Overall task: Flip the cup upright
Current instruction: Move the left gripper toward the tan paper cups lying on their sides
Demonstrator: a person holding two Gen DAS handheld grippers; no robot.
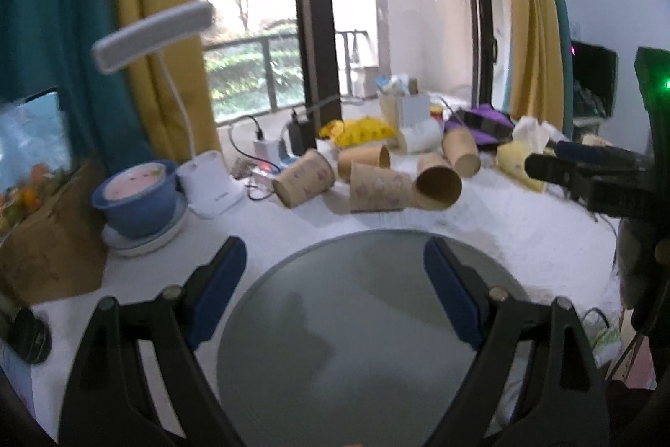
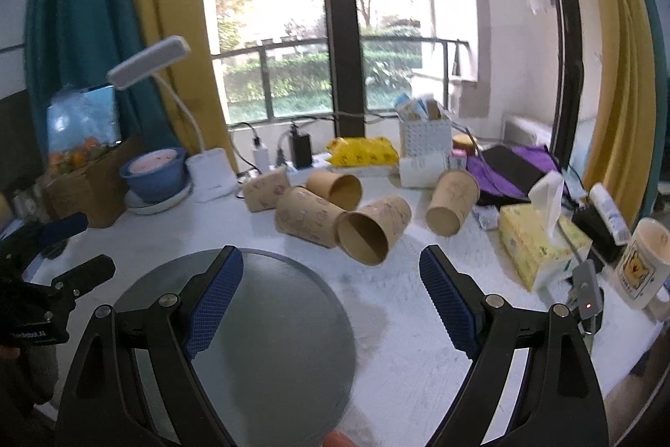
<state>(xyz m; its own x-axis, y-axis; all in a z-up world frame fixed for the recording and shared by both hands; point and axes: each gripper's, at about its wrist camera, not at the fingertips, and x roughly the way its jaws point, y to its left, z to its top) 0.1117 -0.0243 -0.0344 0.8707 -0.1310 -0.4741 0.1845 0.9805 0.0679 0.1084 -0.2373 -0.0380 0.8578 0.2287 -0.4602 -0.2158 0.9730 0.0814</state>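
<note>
Five cups (image 2: pixel 335 212): lying on their sides on the white bench (image 2: pixel 398 321), behind the grey round plate (image 2: pixel 268 321).
Left tool (image 1: pixel 335 271): spread wide, empty, above the plate.
Right tool (image 2: pixel 331 275): spread wide, empty, nearest cup (image 2: pixel 372 233) just ahead.

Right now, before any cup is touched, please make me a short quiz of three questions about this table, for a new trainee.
1. True or false: both claws are open and empty.
2. How many brown paper cups lie on their sides? A) two B) five C) eight
3. What stands right of the cups?

Key:
1. True: left claw and right claw hold nothing.
2. B. The nearest cup shows its open mouth.
3. The yellow tissue box, beside a white mug.
</note>
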